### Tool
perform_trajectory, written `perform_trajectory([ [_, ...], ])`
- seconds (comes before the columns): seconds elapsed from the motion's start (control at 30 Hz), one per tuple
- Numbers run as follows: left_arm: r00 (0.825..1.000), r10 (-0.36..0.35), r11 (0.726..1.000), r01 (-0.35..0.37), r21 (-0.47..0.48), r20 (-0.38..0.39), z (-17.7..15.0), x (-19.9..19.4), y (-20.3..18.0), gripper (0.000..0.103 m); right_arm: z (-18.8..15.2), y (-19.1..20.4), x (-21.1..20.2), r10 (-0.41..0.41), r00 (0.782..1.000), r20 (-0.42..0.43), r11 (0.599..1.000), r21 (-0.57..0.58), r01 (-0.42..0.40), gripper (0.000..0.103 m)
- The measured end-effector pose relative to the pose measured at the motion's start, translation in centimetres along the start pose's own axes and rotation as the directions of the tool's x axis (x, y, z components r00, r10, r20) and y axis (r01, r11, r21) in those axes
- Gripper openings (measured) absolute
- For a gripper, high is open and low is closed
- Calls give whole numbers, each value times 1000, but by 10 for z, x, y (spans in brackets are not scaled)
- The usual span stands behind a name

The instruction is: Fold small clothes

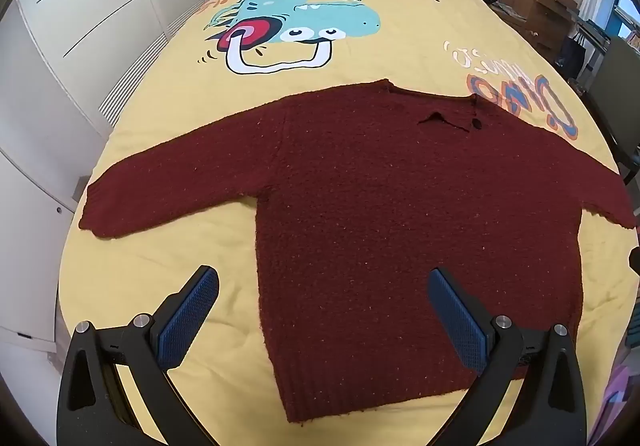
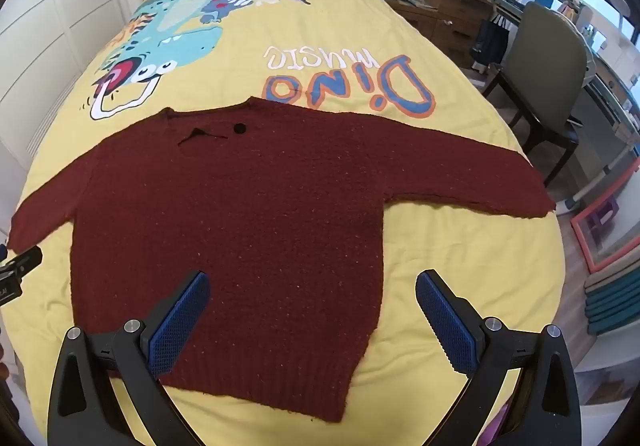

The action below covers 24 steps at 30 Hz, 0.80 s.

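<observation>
Under the left tongs (image 1: 323,300), a dark red sweater (image 1: 400,213) lies flat and face up on the yellow bed (image 1: 160,270), sleeves spread to both sides, neck toward the headboard. These tongs hang above the hem's left corner with their blue pads (image 1: 188,320) wide apart and nothing between them; one pad is over bare bedspread, the other over the knit.

From the right wrist view, the same sweater (image 2: 240,230) fills the middle of the bed (image 2: 460,266), its right sleeve (image 2: 472,181) reaching toward the bed's edge near a chair (image 2: 548,73). The right tongs (image 2: 312,300) also stand wide apart and empty, over the hem's right corner.

No fold looks made yet, so this seems the start: garment laid out, first grasp pending. The next move likely calls for each pair of tongs to pinch a sleeve or side edge and carry it inward over the body, catching both layers of the thick knit.
</observation>
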<state>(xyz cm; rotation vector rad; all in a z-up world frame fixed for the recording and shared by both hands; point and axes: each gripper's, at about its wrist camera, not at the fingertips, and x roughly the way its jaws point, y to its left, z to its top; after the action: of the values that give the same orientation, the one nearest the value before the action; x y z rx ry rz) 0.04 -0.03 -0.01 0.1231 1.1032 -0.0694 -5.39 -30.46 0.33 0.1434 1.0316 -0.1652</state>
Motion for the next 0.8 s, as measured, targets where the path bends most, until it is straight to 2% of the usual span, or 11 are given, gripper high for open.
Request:
perform_trajectory([
  [0.8,1000,-10,1000,10,-5,15,0,-3,3,102,3,2,-4,-10,1000,-19,1000,-24,9,102],
])
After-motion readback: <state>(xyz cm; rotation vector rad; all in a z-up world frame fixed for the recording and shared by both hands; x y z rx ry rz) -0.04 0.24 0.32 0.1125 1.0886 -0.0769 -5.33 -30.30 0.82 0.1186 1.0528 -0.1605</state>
